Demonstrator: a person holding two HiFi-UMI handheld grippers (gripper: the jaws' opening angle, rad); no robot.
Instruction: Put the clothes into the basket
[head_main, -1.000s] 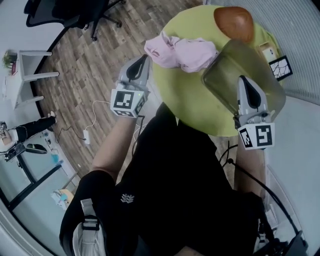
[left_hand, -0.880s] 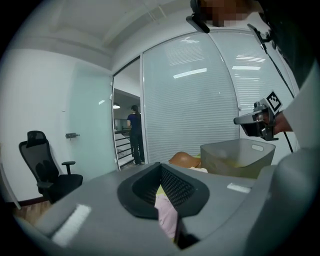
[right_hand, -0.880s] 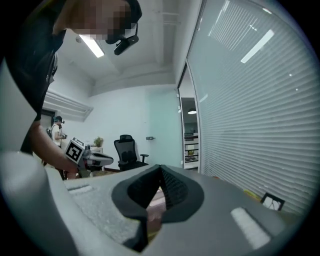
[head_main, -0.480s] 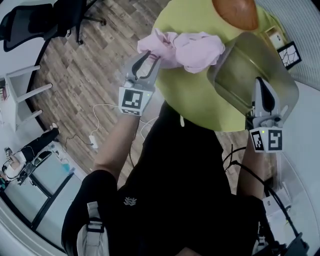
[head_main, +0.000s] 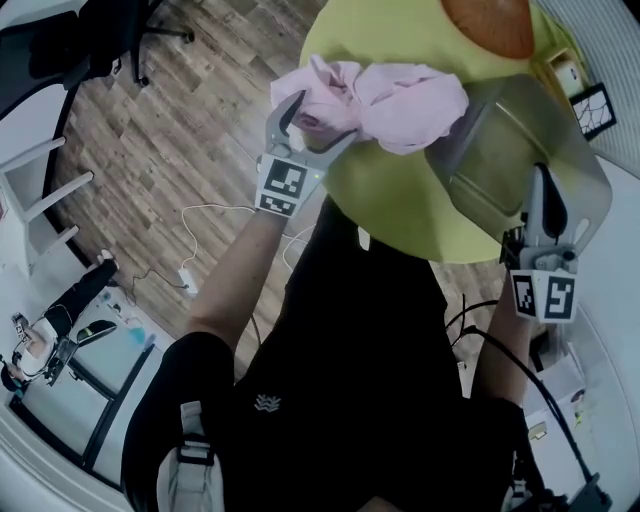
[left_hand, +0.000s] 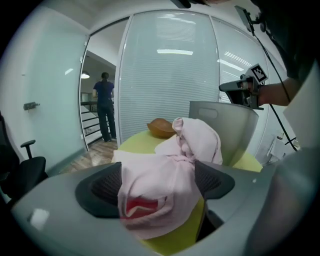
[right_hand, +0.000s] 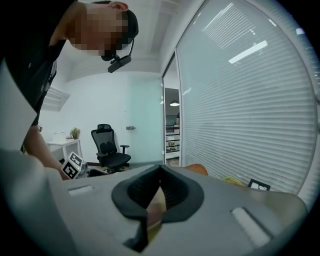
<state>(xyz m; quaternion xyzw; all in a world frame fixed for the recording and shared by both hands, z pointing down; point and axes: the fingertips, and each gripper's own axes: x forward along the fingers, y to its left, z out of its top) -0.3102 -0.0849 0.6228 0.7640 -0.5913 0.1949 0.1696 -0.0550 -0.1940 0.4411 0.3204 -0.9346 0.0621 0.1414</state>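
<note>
Jaws of the left gripper (head_main: 325, 118), just opened wide, are set either side of the pink garment (head_main: 385, 100) on the yellow table (head_main: 400, 200), pads not pressed on it. The grey basket (head_main: 520, 130), just beside, is pinched at its rim by the shut right gripper (head_main: 545, 185), seemingly to steady it. A brown bowl (head_main: 490, 20) is left clear behind

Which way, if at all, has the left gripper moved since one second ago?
Yes. Against the yellow-green table, the left gripper has advanced from beside its edge to the pink cloth; its jaws have just been opening around it.
</note>
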